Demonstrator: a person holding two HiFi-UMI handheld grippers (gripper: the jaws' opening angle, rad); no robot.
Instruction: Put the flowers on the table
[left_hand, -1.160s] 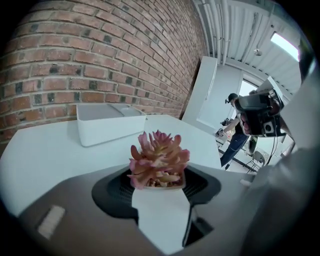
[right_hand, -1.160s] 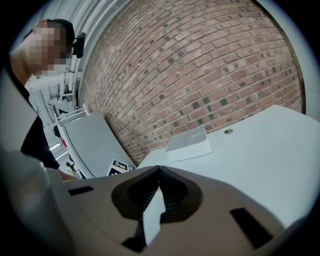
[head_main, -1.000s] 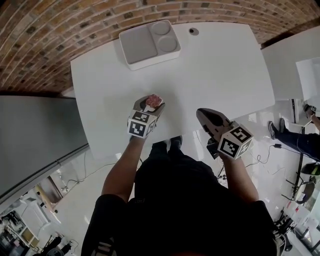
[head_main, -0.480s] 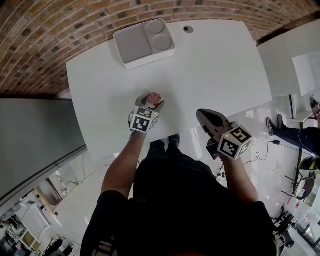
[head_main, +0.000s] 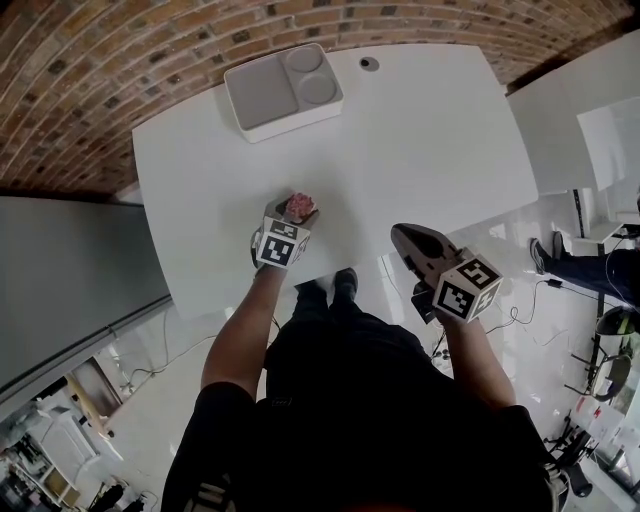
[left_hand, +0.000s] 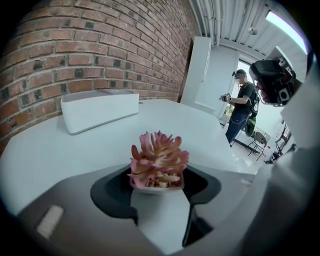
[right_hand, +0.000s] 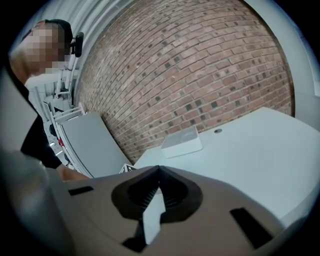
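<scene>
A small white pot with a pink succulent flower (head_main: 300, 206) sits between the jaws of my left gripper (head_main: 293, 212), which is shut on the pot just over the white table (head_main: 430, 130) near its front edge. In the left gripper view the flower (left_hand: 159, 159) stands upright in the notch of the left gripper (left_hand: 157, 176), with the tabletop beyond it. My right gripper (head_main: 402, 236) hangs off the table's front edge at the right. In the right gripper view the right gripper (right_hand: 159, 170) is shut with nothing in it.
A white tray (head_main: 283, 88) with two round wells lies at the table's far side, by the brick wall. A small round hole (head_main: 369, 63) is in the tabletop at the far right. A person (left_hand: 242, 107) stands in the room beyond the table.
The left gripper holds the pot at nearly the same spot over the table. The right gripper has not visibly moved. The head view has shifted slightly.
</scene>
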